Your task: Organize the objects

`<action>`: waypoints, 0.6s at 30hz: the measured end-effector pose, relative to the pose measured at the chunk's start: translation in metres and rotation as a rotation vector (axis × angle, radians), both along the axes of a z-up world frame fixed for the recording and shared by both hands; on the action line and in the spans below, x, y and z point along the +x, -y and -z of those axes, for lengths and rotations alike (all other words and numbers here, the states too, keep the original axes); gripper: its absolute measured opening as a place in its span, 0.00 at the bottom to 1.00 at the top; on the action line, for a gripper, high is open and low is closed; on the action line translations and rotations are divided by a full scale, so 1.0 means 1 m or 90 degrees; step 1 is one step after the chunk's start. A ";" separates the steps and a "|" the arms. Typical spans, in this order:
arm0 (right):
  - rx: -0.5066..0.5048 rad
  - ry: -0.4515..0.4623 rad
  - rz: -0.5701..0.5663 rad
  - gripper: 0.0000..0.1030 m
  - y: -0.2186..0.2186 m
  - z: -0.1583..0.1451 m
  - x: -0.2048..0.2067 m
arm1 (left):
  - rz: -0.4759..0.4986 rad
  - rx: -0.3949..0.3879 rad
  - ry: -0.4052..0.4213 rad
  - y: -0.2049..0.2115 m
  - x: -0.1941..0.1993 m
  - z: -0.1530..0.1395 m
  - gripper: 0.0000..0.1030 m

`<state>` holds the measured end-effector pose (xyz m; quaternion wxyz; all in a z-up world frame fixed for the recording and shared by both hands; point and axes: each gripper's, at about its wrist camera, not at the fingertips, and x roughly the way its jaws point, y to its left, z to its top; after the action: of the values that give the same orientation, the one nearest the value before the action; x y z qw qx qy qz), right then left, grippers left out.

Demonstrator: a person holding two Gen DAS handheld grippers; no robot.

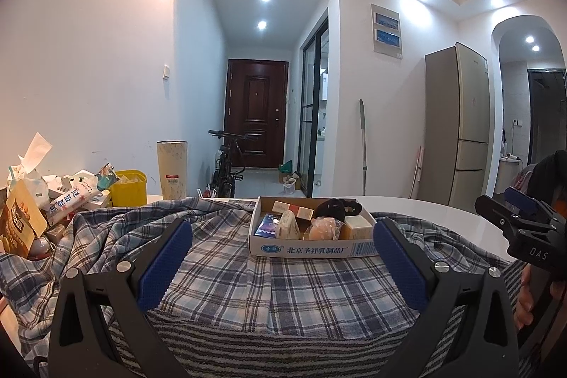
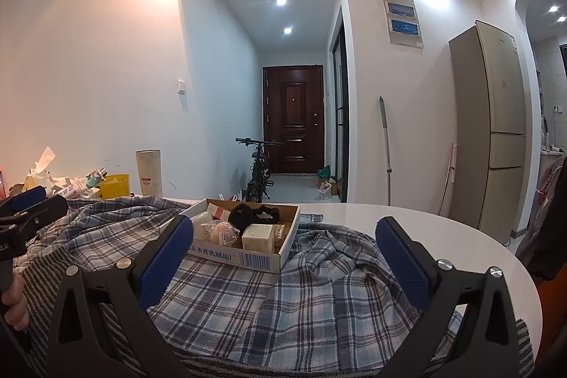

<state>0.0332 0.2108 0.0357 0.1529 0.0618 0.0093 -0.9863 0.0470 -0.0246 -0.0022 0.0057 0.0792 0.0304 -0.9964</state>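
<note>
A shallow cardboard box (image 1: 312,250) sits on a blue plaid cloth (image 1: 226,257) spread over the white table (image 1: 443,218). It holds several small cartons, a black scrunchie (image 1: 336,206), a peach item in plastic wrap (image 1: 322,229) and a blue pack. My left gripper (image 1: 283,257) is open, low over the cloth, just short of the box. My right gripper (image 2: 283,257) is open too, with the box (image 2: 230,255) ahead and to its left. Nothing is between either pair of fingers. Each view shows the other gripper at its edge: the right gripper (image 1: 510,206), the left gripper (image 2: 35,201).
A heap of snack packets and paper (image 1: 35,201), a yellow tub (image 1: 129,188) and a tall cream tumbler (image 1: 172,169) stand at the table's far left. A striped cloth (image 1: 283,335) lies under the plaid one. Beyond are a bicycle (image 1: 226,165), a mop (image 1: 363,147) and a fridge (image 1: 457,126).
</note>
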 end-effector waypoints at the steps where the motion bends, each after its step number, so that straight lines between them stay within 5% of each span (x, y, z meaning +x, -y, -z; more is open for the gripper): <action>1: 0.000 0.000 0.000 1.00 0.000 0.000 0.000 | 0.000 0.000 0.000 0.000 -0.001 0.000 1.00; 18: 0.000 0.004 0.001 1.00 0.000 -0.001 -0.001 | 0.000 0.000 0.008 0.001 -0.003 0.000 1.00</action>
<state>0.0321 0.2111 0.0362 0.1518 0.0651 0.0088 -0.9862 0.0435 -0.0258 -0.0019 0.0056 0.0857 0.0301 -0.9959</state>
